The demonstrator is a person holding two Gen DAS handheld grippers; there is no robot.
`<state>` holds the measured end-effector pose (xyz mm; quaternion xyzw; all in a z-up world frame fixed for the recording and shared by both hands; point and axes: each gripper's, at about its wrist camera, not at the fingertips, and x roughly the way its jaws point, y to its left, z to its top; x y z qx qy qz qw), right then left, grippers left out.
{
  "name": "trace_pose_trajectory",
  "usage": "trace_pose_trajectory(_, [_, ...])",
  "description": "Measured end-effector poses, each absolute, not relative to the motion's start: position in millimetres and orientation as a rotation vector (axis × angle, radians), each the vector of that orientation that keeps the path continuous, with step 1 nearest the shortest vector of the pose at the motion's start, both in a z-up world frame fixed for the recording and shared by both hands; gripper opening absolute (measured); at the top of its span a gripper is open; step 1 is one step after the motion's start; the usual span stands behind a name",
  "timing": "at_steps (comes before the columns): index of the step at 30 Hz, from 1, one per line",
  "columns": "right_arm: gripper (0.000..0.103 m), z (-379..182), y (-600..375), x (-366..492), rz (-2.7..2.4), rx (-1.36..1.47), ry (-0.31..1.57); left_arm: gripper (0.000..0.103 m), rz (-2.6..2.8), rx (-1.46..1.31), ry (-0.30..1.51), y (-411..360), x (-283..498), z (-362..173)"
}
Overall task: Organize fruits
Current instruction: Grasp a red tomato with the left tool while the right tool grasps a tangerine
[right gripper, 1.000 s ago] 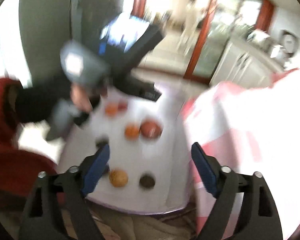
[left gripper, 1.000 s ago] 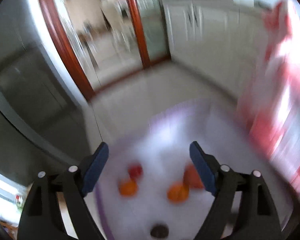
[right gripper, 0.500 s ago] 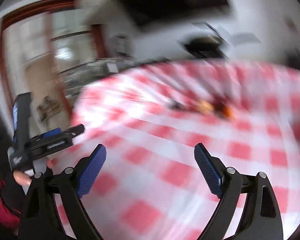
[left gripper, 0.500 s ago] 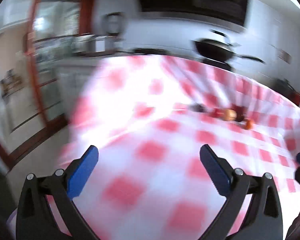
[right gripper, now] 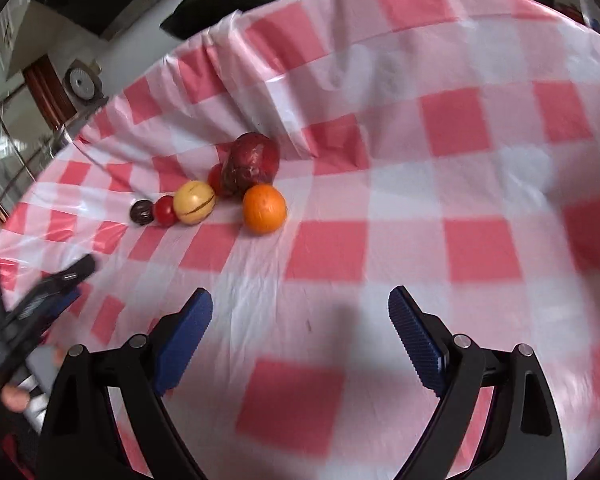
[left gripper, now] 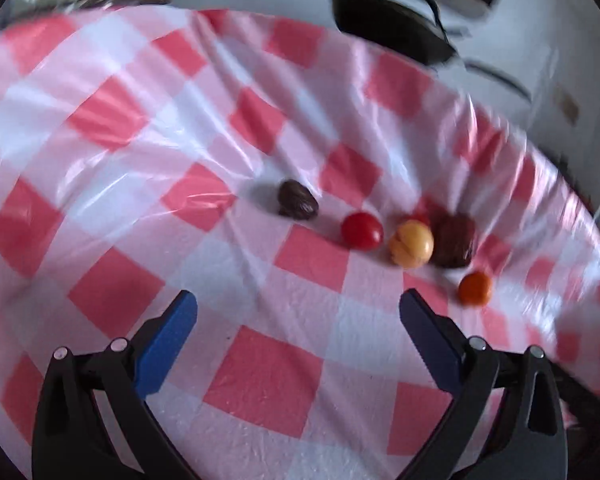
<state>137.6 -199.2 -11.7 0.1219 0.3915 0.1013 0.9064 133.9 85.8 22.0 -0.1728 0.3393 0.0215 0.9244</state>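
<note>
Several fruits lie in a loose row on a red-and-white checked tablecloth [left gripper: 284,272]. In the left wrist view: a dark brown fruit [left gripper: 297,199], a red tomato [left gripper: 361,230], a yellow round fruit [left gripper: 411,243], a large dark red fruit [left gripper: 454,241] and an orange [left gripper: 475,288]. The right wrist view shows the same dark fruit [right gripper: 141,212], tomato [right gripper: 165,210], yellow fruit [right gripper: 194,202], dark red fruit [right gripper: 252,163] and orange [right gripper: 264,208]. My left gripper [left gripper: 298,310] is open and empty, short of the fruits. My right gripper [right gripper: 300,306] is open and empty, well in front of them.
The left gripper's body [right gripper: 32,312] shows at the left edge of the right wrist view. A black pan [left gripper: 392,34] sits on a white counter beyond the table's far edge. The cloth [right gripper: 460,160] stretches wide to the right of the fruits.
Both grippers have swung from a low white tray of fruits by the floor up to the checked table, then closer to the row of fruits. Both stay open.
</note>
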Motion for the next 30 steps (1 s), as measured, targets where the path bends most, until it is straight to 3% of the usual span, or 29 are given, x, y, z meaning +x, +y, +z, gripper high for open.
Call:
trace_pose_trajectory(6, [0.078, -17, -164, 201, 0.194, 0.179, 0.859, 0.101, -0.002, -0.357, 0.693, 83, 129, 22])
trace_pose_trajectory(9, [0.065, -20, -152, 223, 0.178, 0.144, 0.889, 0.101, -0.010, -0.357, 0.692, 84, 125, 24])
trace_pose_trajectory(11, [0.046, -21, -146, 228, 0.164, 0.095, 0.882, 0.101, -0.006, -0.364, 0.693, 86, 126, 24])
trace_pose_trajectory(13, [0.037, -21, -145, 225, 0.174, 0.093, 0.873, 0.101, -0.006, -0.367, 0.697, 87, 125, 25])
trace_pose_trajectory(19, [0.037, -25, -188, 216, 0.236, 0.350, 0.834, 0.101, -0.002, -0.302, 0.750, 77, 134, 24])
trace_pose_trajectory(22, [0.037, -27, -196, 216, 0.237, 0.398, 0.822, 0.094, -0.013, -0.137, 0.770, 57, 156, 26])
trace_pose_trajectory(24, [0.037, -28, -196, 217, 0.243, 0.397, 0.825, 0.082, -0.002, 0.034, 0.790, 40, 178, 25])
trace_pose_trajectory(28, [0.037, -27, -199, 216, 0.254, 0.411, 0.824, 0.058, -0.078, 0.045, 0.871, 38, 212, 17])
trace_pose_trajectory(30, [0.037, -27, -200, 215, 0.259, 0.408, 0.829, 0.056, -0.118, 0.094, 0.878, 32, 221, 14])
